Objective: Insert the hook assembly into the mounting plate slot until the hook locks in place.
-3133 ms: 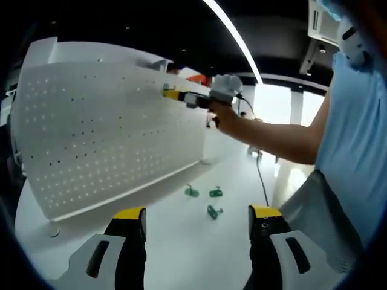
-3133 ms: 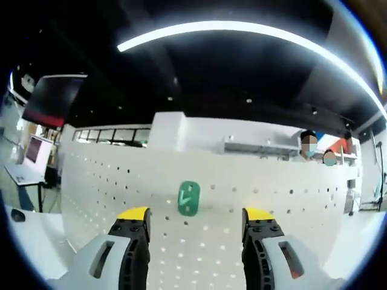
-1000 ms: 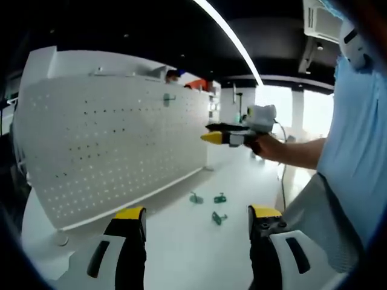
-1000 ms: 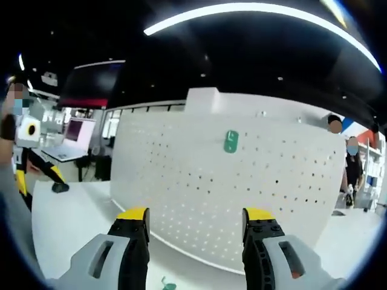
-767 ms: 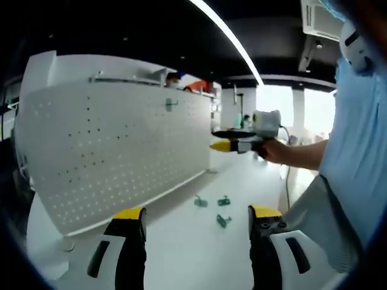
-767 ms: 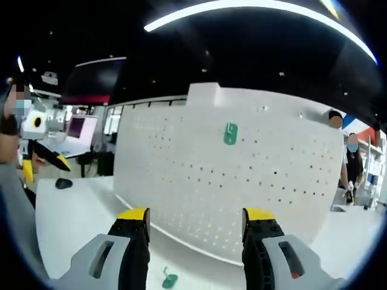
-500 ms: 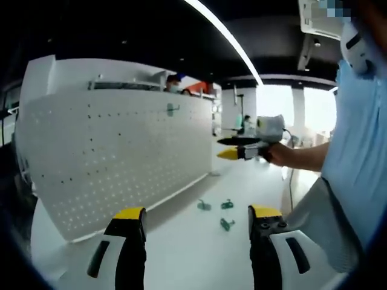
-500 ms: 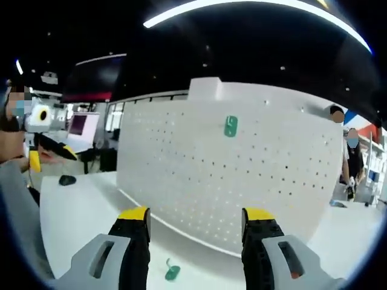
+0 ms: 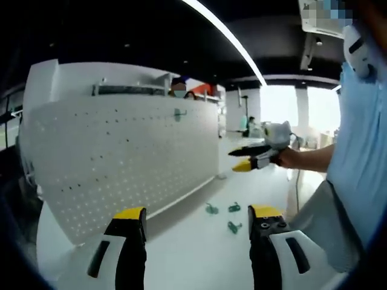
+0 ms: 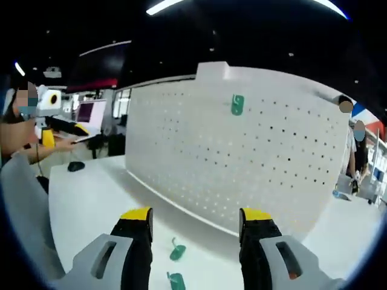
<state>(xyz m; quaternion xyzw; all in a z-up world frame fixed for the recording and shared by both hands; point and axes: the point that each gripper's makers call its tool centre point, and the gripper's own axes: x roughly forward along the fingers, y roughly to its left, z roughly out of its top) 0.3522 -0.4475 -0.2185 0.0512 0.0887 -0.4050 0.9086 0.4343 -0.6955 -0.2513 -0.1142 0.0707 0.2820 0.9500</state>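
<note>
One green hook (image 10: 237, 104) sits mounted high on the white perforated mounting plate (image 10: 242, 163), which stands upright on the white table (image 10: 91, 205). Three spare green hooks (image 9: 225, 214) lie on the table near the plate's foot. The left gripper (image 9: 197, 220) and the right gripper (image 10: 195, 219) are both held away from the plate, jaws spread wide, holding nothing.

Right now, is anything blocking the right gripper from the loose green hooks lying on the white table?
Nothing visible. The right gripper is open, and the green plastic hooks lie on bare white table between its jaws, before the white perforated board.
</note>
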